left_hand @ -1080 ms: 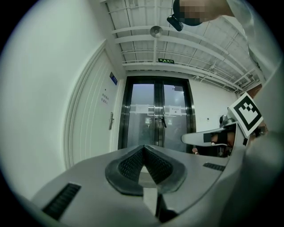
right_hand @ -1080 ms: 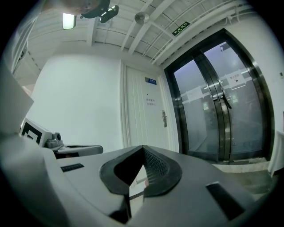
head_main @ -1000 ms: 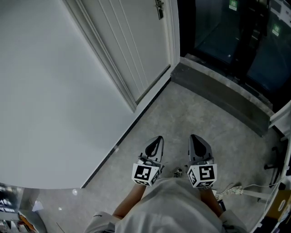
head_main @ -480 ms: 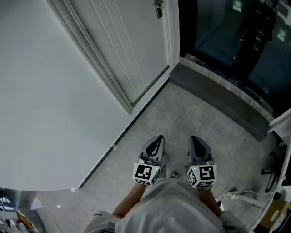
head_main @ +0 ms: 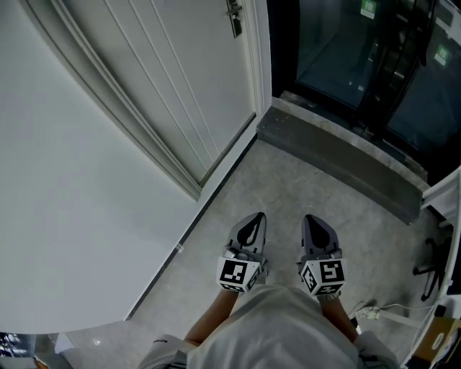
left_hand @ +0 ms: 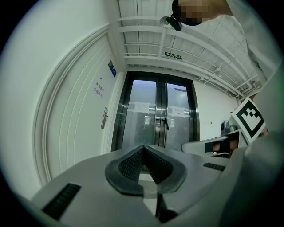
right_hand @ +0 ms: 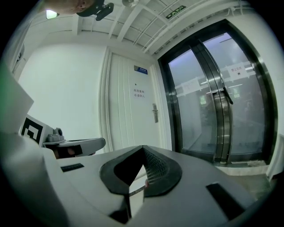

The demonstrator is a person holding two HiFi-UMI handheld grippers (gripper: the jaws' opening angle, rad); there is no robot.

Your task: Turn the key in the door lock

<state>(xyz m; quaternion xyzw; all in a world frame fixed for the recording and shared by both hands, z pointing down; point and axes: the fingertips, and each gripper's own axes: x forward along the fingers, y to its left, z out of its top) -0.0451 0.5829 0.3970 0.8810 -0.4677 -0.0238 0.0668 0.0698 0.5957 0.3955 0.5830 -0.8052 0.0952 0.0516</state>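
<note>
Closest to you, your pale shirt (head_main: 274, 335) fills the bottom of the head view, and both grippers reach out from under it, side by side and apart over the grey floor (head_main: 302, 180). Your left gripper (head_main: 253, 216) has its jaws together at the tips, with nothing between the ribbed pads. Your right gripper (head_main: 312, 218) is likewise closed, its jaws meeting at the tip. A thin strip shows low in the gap behind them, but you cannot tell what it is. Neither gripper touches anything. A white cable (head_main: 389, 311) lies on the floor to your right.

To your left runs a plain white wall (head_main: 72, 180). Further on along it is the white door (head_main: 180, 72), closed in its frame. The door handle (head_main: 234, 18) with its lock plate sits on the door's far edge, well apart from both grippers. Any key in it is too small to make out. Two small signs (right_hand: 140, 80) are fixed on the door above the handle's height. Beyond the door, a dark stone threshold (head_main: 338, 155) crosses the floor, and behind it stand the glass double doors (left_hand: 157, 115).
</note>
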